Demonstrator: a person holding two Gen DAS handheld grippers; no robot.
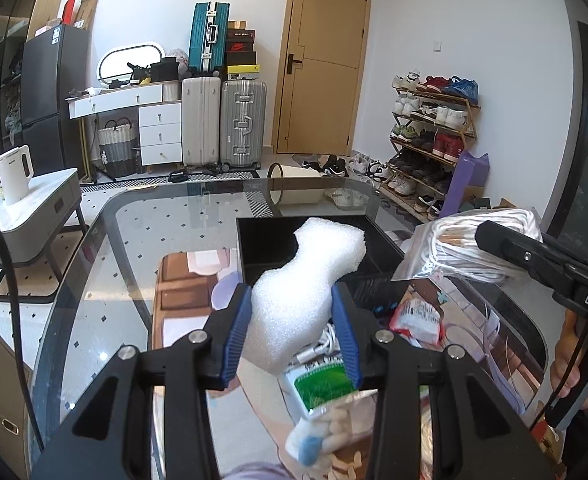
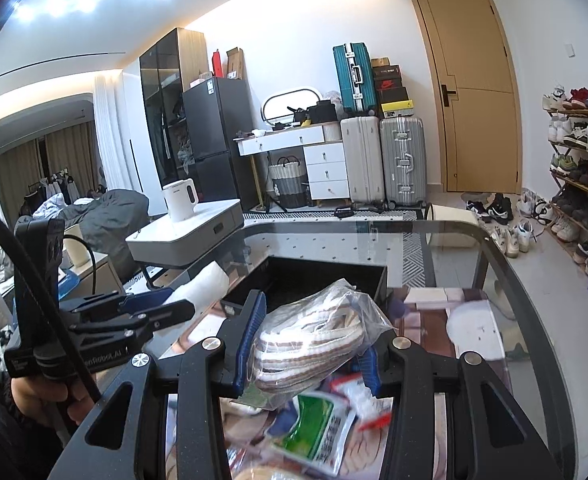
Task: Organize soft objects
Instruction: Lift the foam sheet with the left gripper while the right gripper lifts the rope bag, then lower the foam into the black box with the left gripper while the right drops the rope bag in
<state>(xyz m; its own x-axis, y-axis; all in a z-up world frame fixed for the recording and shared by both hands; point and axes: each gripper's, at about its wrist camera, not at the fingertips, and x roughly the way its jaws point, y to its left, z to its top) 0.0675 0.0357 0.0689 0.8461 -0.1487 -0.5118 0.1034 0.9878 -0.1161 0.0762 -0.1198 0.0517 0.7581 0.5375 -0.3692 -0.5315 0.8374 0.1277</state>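
Observation:
My left gripper is shut on a white foam piece and holds it over the near edge of a black open box on the glass table. My right gripper is shut on a clear bag of white and brown cords, held just in front of the same black box. In the left wrist view the right gripper and its bag are at the right. In the right wrist view the left gripper with the foam is at the left.
Green snack packets, a red-and-white packet and a white cable lie on the glass table under both grippers. A white side table with a kettle stands to the left. Suitcases, a shoe rack and a door are behind.

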